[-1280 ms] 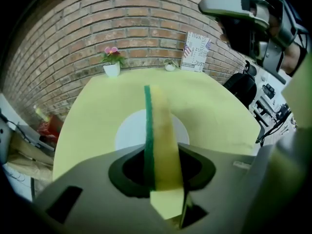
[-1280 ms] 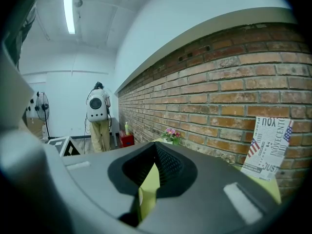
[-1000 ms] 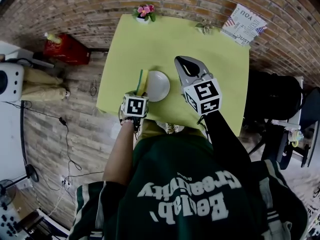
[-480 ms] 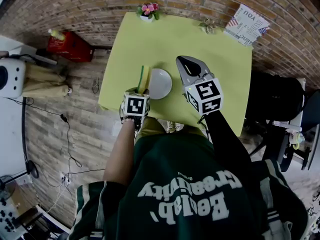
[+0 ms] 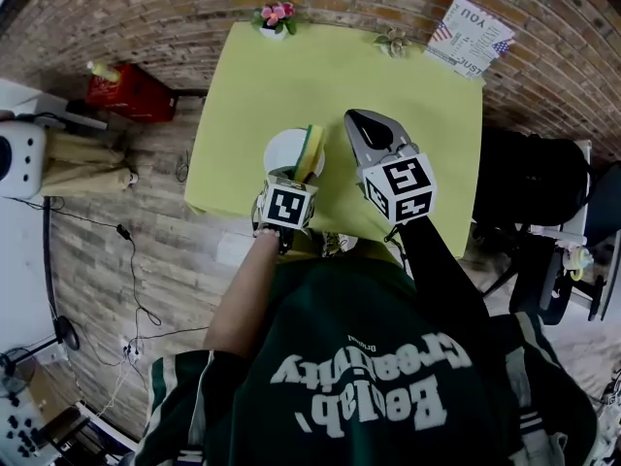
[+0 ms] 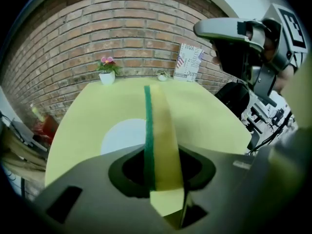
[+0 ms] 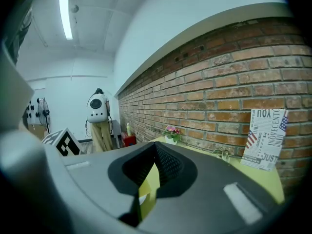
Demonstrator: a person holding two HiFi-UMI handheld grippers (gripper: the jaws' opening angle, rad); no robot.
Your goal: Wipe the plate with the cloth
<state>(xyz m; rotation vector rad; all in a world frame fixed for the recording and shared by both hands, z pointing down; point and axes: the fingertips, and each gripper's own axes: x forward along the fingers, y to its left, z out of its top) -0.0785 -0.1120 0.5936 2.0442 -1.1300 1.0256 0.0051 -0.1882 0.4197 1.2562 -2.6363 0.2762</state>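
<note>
The left gripper (image 6: 163,177) is clamped on a sponge (image 6: 163,130), which stands on edge between its jaws and sticks out ahead. The sponge is yellow with a thin green scrub layer along its left side. In the head view it hangs over the right part of a plain white round plate (image 5: 280,149). The plate sits near the front edge of the counter (image 5: 388,76), left of centre. The right gripper (image 5: 362,125) is just to the right of the plate, above the counter, its jaws drawn together with nothing between them.

The counter is covered in flat yellow-green and stands against a brick wall (image 5: 175,8). At its far edge are a small flower pot (image 5: 276,17), a little plant (image 5: 393,40) and a printed card (image 5: 468,39) in the corner. The floor (image 5: 146,250) is wood plank.

Half a second ago the sponge was held left of the plate, beside its rim; it has since moved right and over it. The right gripper has barely shifted.
</note>
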